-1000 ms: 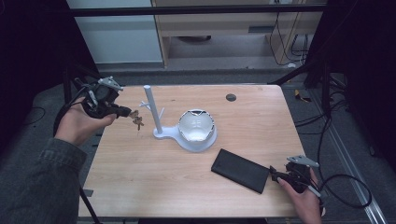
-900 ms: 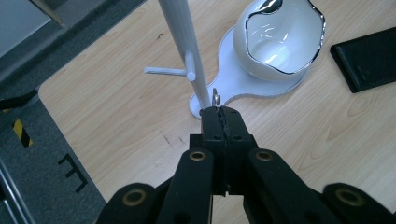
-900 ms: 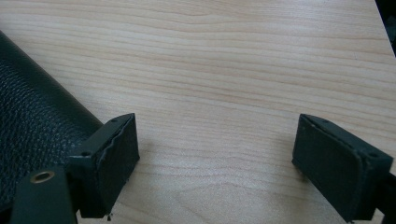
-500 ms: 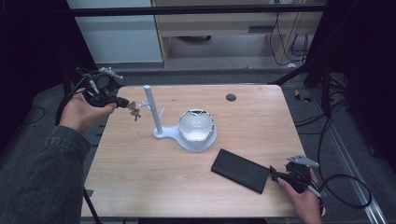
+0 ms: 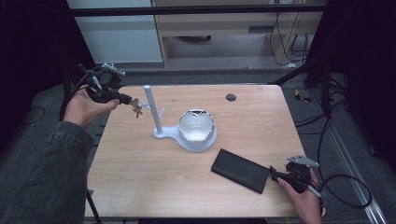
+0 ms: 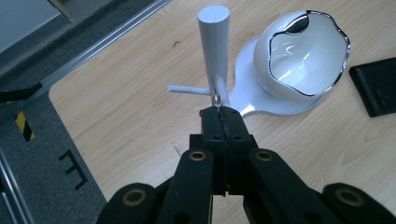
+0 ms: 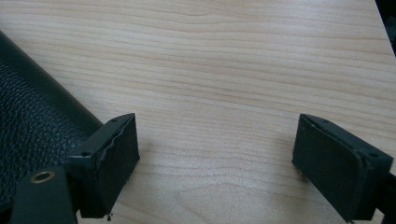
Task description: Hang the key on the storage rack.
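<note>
The wooden tabletop (image 5: 140,186) carries a white stand (image 5: 161,133) near its middle: a flat base with an upright post (image 5: 152,108) at one end and a glossy white bowl (image 5: 196,126) with a wavy rim at the other. Thin pegs stick out from the side of the post. A flat black case (image 5: 241,170) with a leathery grain lies toward the near right corner of the tabletop, well apart from the stand.

The left gripper (image 5: 127,100) is held in the air by the left hand (image 5: 84,108) over the far left edge of the tabletop, pointing toward the post. Its jaws are pressed fully together, and they pinch a bunch of keys (image 5: 136,107) at the very tips. In the high view the keys dangle just below the jaw tips, close beside the post but not on it. In the left gripper view (image 6: 223,119) a small metal ring (image 6: 218,97) stands out beyond the closed tips, right at the peg (image 6: 221,88) that points toward the camera; whether the ring touches that peg cannot be told.

The right gripper (image 5: 275,176) rests low at the near right corner, in the right hand (image 5: 306,200), its tips just beside the right end of the case. In the right gripper view (image 7: 215,158) its jaws stand wide apart with bare wood between them; the case (image 7: 32,140) lies outside the left-hand jaw, against its outer face.
</note>
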The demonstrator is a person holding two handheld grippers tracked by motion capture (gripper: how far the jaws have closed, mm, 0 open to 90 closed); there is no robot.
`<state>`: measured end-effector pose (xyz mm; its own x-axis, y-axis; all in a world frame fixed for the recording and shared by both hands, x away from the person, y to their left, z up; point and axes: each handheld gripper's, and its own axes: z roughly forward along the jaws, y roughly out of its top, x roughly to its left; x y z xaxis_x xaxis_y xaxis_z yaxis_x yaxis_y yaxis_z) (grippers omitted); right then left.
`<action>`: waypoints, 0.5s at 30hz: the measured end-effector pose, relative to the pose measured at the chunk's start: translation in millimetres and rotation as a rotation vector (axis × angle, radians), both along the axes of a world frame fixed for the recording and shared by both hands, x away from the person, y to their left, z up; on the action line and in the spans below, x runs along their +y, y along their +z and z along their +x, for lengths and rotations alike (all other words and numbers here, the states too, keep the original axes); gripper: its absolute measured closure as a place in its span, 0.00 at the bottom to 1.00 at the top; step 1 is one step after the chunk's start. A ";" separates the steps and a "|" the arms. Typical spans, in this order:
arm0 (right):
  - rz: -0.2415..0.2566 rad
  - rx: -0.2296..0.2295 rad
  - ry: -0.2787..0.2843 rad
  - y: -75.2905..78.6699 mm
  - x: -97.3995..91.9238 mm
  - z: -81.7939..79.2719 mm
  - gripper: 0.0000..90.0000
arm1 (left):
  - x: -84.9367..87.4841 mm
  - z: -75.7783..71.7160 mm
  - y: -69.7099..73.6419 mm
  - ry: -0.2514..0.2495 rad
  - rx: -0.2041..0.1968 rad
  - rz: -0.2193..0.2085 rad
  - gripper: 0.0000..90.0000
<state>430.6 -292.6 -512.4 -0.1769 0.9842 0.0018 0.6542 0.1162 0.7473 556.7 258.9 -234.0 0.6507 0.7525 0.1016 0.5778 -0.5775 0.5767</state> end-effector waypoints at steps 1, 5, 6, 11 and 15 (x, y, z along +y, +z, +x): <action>0.000 0.000 0.000 0.0 0.0 0.0 0.16 | 0.2 0.6 0.3 0.005 -0.002 -0.002 1.00; 0.001 -0.002 0.000 -0.2 0.1 0.1 0.16 | -0.4 2.9 -0.3 0.004 -0.004 -0.007 1.00; 0.002 -0.003 0.000 -0.2 0.1 0.1 0.16 | -1.1 3.3 -0.3 0.009 -0.007 -0.007 1.00; 0.002 -0.002 0.000 -0.2 0.1 0.1 0.16 | -3.8 5.1 -0.8 0.012 -0.004 -0.009 1.00; 0.002 -0.002 0.000 -0.2 0.1 0.1 0.16 | -5.0 4.8 -0.7 0.012 -0.005 -0.007 1.00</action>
<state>430.7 -292.5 -512.5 -0.1769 0.9842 0.0033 0.6526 0.1148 0.7489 561.6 254.0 -234.7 0.6413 0.7608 0.0995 0.5818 -0.5667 0.5834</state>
